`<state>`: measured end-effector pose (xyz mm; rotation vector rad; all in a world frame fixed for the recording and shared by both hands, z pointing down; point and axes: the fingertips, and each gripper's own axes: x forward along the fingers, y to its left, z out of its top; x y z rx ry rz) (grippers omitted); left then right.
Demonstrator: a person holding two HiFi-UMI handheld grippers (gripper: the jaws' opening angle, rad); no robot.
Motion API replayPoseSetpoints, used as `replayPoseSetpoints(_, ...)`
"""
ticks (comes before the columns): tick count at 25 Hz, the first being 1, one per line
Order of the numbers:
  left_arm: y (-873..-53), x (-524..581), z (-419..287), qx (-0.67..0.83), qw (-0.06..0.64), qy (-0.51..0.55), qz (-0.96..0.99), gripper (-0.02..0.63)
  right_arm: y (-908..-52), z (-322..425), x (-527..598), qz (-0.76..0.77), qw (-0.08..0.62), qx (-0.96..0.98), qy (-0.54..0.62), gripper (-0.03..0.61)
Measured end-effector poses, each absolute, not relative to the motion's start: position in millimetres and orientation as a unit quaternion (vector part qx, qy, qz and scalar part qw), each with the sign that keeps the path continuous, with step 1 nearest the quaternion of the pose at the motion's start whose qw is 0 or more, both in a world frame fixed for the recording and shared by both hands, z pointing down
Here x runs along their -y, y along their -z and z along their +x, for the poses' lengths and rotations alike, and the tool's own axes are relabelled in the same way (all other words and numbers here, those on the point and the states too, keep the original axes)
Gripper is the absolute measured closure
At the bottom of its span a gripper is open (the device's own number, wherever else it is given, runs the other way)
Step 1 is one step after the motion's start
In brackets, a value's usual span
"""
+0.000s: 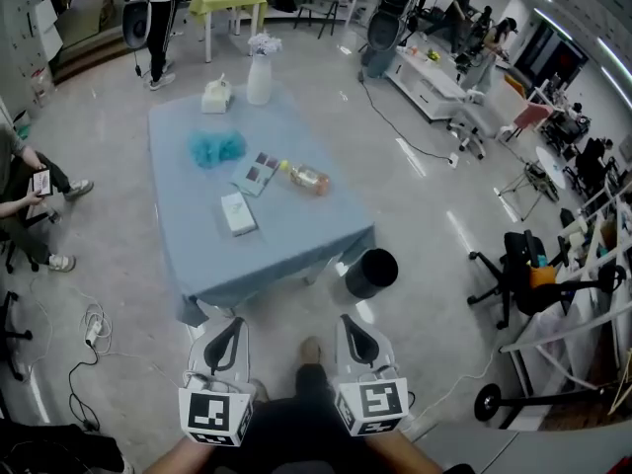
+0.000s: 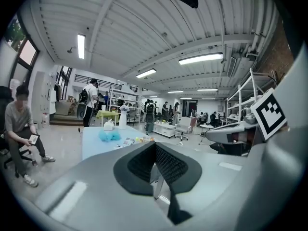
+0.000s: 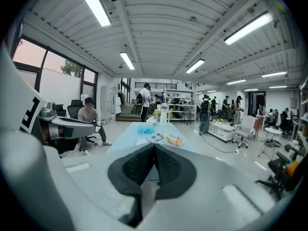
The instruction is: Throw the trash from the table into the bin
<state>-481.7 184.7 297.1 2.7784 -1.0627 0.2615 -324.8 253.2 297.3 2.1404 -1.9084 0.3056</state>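
Note:
A table under a light blue cloth (image 1: 296,250) stands ahead of me. On it lie a crumpled plastic bottle (image 1: 308,178), a blue fluffy wad (image 1: 217,148), a flat white packet (image 1: 238,213) and a card of grey squares (image 1: 259,173). A round black bin (image 1: 371,273) sits on the floor by the table's near right corner. My left gripper (image 1: 225,326) and right gripper (image 1: 357,324) hover side by side short of the table's near edge, both shut with nothing held. The right gripper view shows the bottle (image 3: 174,139) beyond the shut right gripper (image 3: 154,147). The left gripper (image 2: 155,146) points at the table too.
A tissue box (image 1: 216,96) and a white vase (image 1: 259,77) stand at the table's far end. A seated person (image 1: 22,191) is at the left, cables (image 1: 91,329) trail on the floor there, and office chairs (image 1: 523,275) stand at the right.

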Motion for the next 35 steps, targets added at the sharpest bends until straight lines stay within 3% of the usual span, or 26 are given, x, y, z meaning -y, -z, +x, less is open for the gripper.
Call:
replayPoseSetpoints(22, -284, -100, -320, 0.46, 0.064, -0.106, 0.879, 0.606, -308, -179, -133, 0.614, 0.133, 0.773, -0.093, 0.58)
replayPoseSetpoints(35, -302, -66, -303, 0.466, 0.078, -0.127, 0.872, 0.606, -321, -159, -91, 0.601, 0.151, 0.777, -0.105, 0.58)
